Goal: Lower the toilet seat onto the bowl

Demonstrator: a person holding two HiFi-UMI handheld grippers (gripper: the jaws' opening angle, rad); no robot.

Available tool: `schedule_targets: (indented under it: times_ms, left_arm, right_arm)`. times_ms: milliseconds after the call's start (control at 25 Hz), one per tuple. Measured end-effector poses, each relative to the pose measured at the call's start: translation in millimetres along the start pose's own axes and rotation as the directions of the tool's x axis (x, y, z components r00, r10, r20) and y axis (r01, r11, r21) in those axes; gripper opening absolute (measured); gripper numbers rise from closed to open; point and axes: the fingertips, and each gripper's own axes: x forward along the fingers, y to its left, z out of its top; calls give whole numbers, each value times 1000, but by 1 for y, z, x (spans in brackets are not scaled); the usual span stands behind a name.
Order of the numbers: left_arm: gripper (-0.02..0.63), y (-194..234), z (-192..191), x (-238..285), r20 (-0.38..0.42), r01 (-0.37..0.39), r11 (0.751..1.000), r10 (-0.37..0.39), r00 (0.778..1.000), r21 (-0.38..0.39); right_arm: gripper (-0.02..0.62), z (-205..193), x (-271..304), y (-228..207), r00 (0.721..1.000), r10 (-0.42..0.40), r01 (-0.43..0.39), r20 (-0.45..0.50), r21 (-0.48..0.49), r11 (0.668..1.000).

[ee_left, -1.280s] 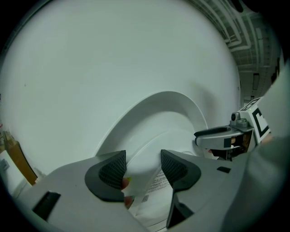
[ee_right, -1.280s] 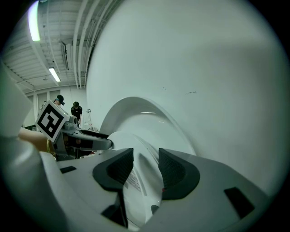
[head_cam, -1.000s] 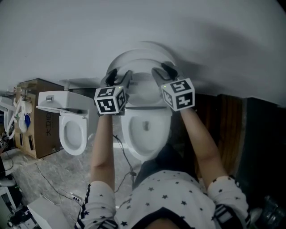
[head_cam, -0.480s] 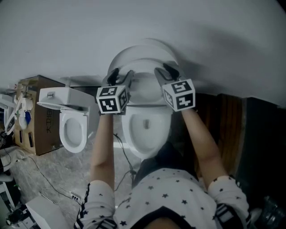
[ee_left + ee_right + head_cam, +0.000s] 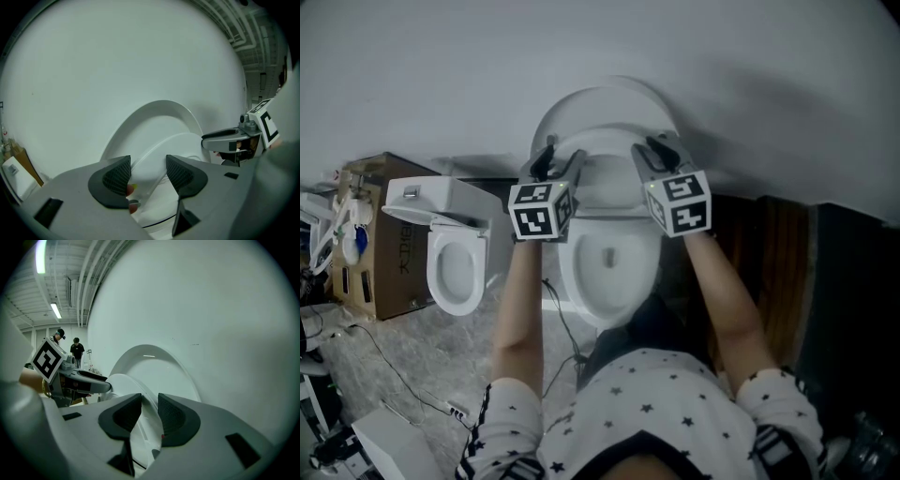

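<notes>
Fingers of the right gripper [image 5: 149,403] had just been closing, narrow on the raised toilet seat's [image 5: 123,382] rim between them. The left gripper [image 5: 147,165] straddled it wide, unpinched, likely for evenly lowering it onto the bowl [image 5: 609,277].

Lower half of the white plastic toilet seat [image 5: 124,383] sits behind the body of my right gripper [image 5: 149,404]. Jaws just been closing, rim between them; pad contact unreadable, maybe touching. Two dark-clothed people [image 5: 76,348] far back: too small to make out.
</notes>
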Motion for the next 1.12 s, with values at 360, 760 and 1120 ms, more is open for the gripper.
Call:
schedule_targets:
  times_ms: [360,760,1120]
  left_arm:
    - [227,-8,-8,-18,3,10,1000,-10,1000,5]
    - [227,-16,-19,-44,6,20,1000,-20,1000,21]
    - [227,-26,-33,-66,-8,30,999,-30,1000,31]
  right_arm:
    - [120,-6,-17,12,1000,-12,12,1,-7,1000]
    - [120,-13,-42,30,1000,-23,23,7,-11,1000]
    - [120,-24,-64,46,1000,-29,29,-2,-11,1000]
